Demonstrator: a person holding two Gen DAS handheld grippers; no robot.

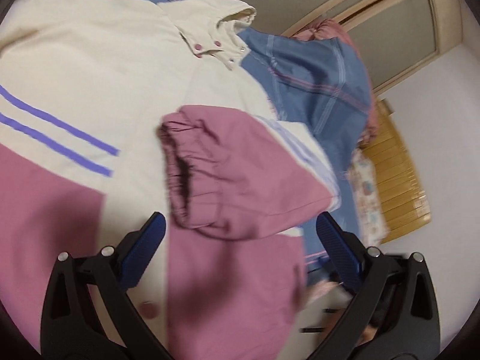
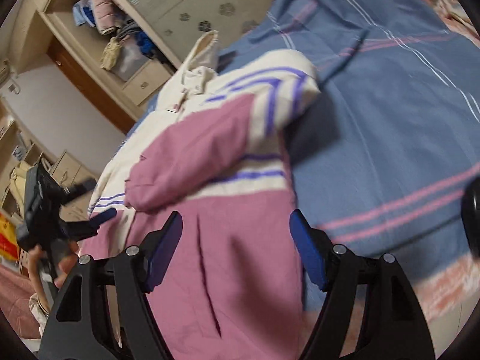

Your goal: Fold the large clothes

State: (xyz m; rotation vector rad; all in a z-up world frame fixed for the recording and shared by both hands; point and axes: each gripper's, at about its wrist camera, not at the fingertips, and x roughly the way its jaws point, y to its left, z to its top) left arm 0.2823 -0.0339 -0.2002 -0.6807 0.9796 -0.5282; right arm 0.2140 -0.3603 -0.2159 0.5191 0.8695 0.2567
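Note:
A cream and pink jacket [image 1: 90,69] with purple stripes lies spread on a blue striped bedsheet [image 1: 315,69]. Its pink-cuffed sleeve [image 1: 240,168] is folded across the body. My left gripper [image 1: 240,222] is open just above the pink hem, holding nothing. In the right wrist view the jacket [image 2: 240,270] and the folded sleeve [image 2: 204,150] lie ahead. My right gripper [image 2: 235,219] is open over the pink lower part, empty. The left gripper [image 2: 102,217] shows at the left in the right wrist view, held by a hand.
The blue sheet [image 2: 390,120] covers the bed to the right. An open wardrobe [image 2: 120,39] with clothes stands behind. A bamboo mat [image 1: 396,180] and patterned fabric [image 1: 366,198] lie beyond the bed edge.

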